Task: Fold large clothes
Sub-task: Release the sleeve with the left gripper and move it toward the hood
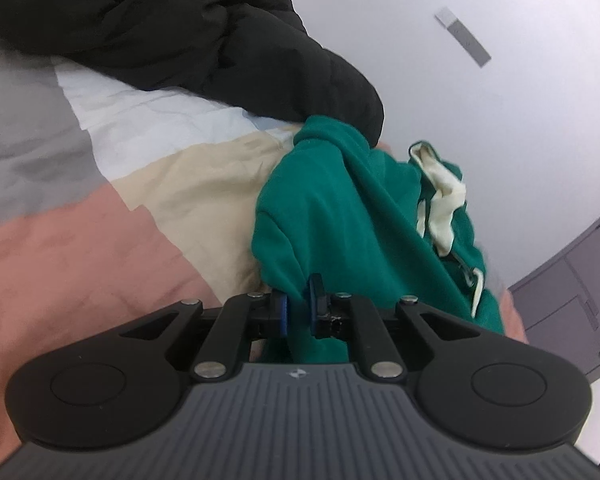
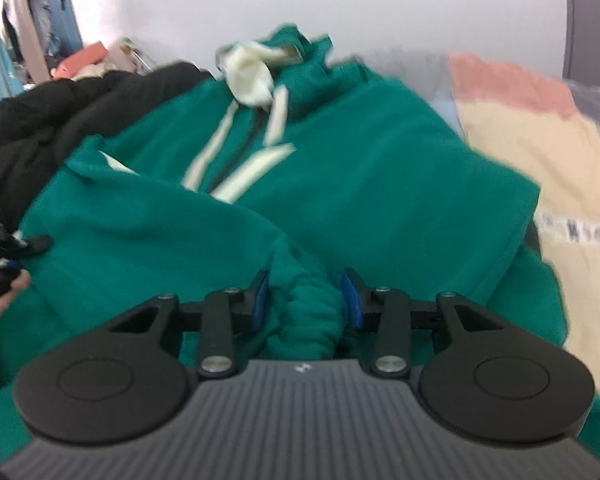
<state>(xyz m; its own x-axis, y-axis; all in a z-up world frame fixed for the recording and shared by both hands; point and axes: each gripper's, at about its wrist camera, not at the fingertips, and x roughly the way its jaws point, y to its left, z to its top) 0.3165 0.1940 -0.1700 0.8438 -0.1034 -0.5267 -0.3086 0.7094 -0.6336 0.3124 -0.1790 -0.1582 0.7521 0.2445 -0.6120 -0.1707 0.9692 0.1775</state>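
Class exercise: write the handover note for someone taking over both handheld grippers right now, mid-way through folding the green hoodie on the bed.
Left gripper: shut on a fold of the green hoodie at its side edge.
Right gripper: jaws around a bunched cuff-like roll of hoodie; grip unclear.
Hoodie lies front up on the patchwork bedspread, cream-lined hood toward the wall, black jacket beside it.
Done: one sleeve looks folded across the front.
Left: secure the right grip, finish folding.

Green hoodie between pinching jaws
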